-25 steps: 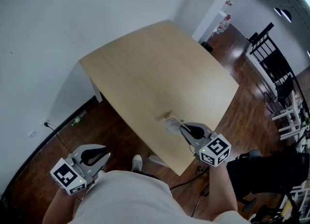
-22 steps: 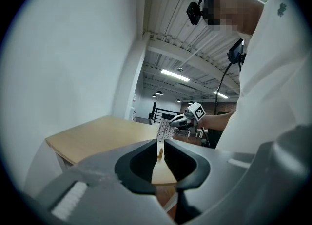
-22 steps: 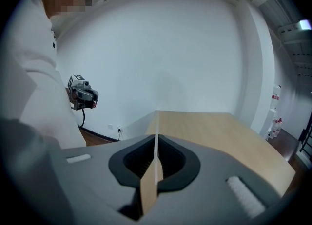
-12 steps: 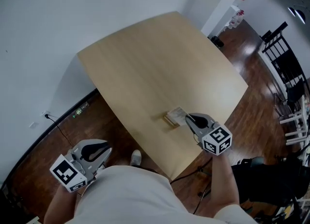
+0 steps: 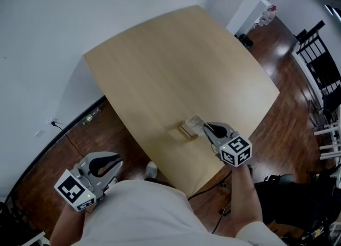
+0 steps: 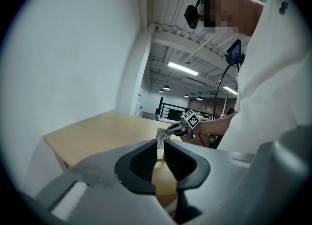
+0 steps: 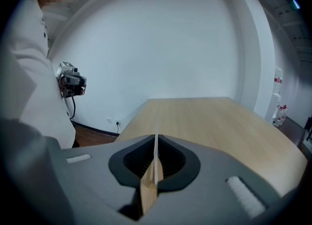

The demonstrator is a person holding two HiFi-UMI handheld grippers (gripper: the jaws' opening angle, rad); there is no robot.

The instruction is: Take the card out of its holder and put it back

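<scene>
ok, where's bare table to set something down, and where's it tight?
Free: the whole far half of the table toward the wall, and the bare wood from the holder to the table's left edge. Tight: the near right corner, where the right gripper pinches the card at the holder.

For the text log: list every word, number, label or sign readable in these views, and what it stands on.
No text can be read.
Card, held by the right gripper: any print too small to read.
Marker cube: black-and-white square pattern, no letters.
Bottles at the far wall: red labels, too blurred.
</scene>
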